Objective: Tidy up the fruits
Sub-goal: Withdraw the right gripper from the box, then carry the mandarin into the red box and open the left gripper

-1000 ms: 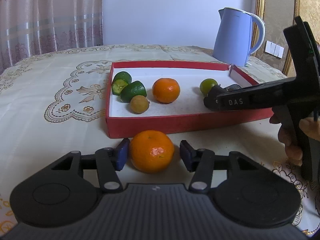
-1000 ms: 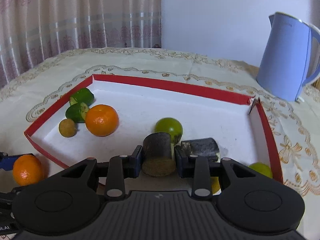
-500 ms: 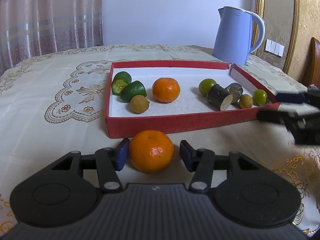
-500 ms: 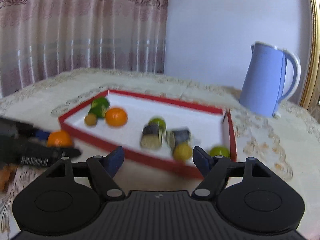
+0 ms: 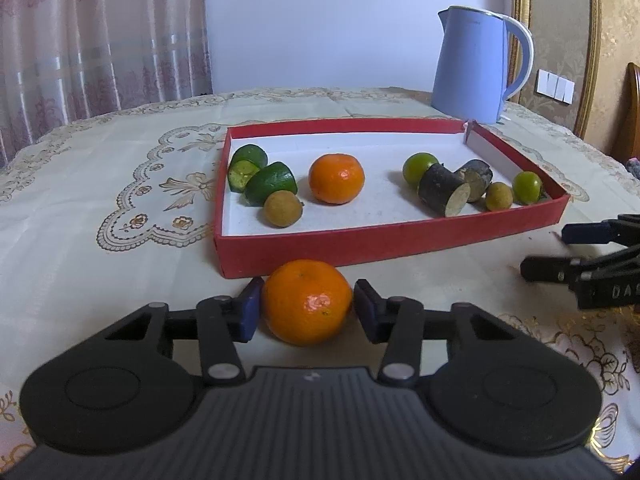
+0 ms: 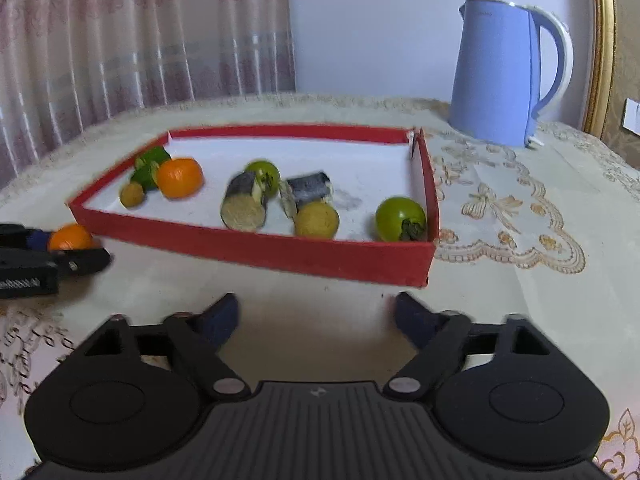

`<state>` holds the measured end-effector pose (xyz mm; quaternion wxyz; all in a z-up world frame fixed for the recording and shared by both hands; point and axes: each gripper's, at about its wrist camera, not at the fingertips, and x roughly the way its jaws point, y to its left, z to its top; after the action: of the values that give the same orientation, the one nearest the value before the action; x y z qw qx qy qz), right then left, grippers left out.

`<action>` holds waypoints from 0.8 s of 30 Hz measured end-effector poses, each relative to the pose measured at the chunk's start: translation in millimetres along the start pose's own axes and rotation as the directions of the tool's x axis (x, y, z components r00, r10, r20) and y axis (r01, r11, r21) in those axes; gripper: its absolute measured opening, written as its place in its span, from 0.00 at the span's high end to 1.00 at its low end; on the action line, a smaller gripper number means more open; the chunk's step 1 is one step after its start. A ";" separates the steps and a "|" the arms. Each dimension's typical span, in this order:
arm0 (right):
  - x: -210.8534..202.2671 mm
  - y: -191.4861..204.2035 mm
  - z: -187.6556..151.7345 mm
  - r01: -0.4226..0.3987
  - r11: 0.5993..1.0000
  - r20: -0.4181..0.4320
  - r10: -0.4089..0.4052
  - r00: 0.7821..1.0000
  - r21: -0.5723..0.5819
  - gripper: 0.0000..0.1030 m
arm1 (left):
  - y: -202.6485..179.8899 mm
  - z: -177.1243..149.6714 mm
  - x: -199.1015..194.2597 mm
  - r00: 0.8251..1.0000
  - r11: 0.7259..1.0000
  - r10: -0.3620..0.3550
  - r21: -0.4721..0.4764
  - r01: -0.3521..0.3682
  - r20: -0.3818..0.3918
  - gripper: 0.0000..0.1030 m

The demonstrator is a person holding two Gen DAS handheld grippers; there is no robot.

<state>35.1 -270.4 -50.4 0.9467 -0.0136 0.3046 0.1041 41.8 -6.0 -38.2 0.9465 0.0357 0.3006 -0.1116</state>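
the right gripper (image 6: 316, 320) has drawn back out of the red tray (image 6: 256, 250), its jaws just opening wide and empty, while the left gripper (image 5: 307, 307), low in frame, has just been closing onto the orange (image 5: 306, 301), pads touching.

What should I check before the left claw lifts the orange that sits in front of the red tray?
1. Contact: left claw jaws have just been closing; pads meet both sides of the round orange mandarin: ok.
2. Grip firm enough to lift: cannot tell.
3. Level path forward: the red cardboard tray has its front wall right behind the fruit, so lift first: not ok.
4. Landing spot: bare white floor right of the second mandarin inside: ok.
5. Right claw empty, jaws have just been opening, outside the tray: ok.
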 end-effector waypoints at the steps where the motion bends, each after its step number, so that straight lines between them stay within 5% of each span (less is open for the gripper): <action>1: 0.8 2.5 0.2 0.015 1.000 -0.001 -0.015 1.000 -0.013 0.07 | 0.1 0.0 -0.1 1.000 1.000 0.004 0.000 -0.004 0.001 0.59; 13: 3.1 -2.7 0.9 0.012 1.000 -0.016 -0.012 1.000 0.012 0.01 | -5.9 4.7 -12.3 0.998 0.999 0.051 -0.002 -0.051 -0.023 0.60; 24: 3.3 -2.6 0.8 0.012 1.000 -0.016 -0.012 1.000 0.012 0.01 | -25.4 51.1 -39.0 0.995 0.999 0.030 0.041 -0.034 0.097 0.60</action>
<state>38.8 -272.2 -51.7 0.9449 -0.0106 0.3125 0.0964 33.6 -30.2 26.0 0.9606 0.0552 0.2517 -0.1044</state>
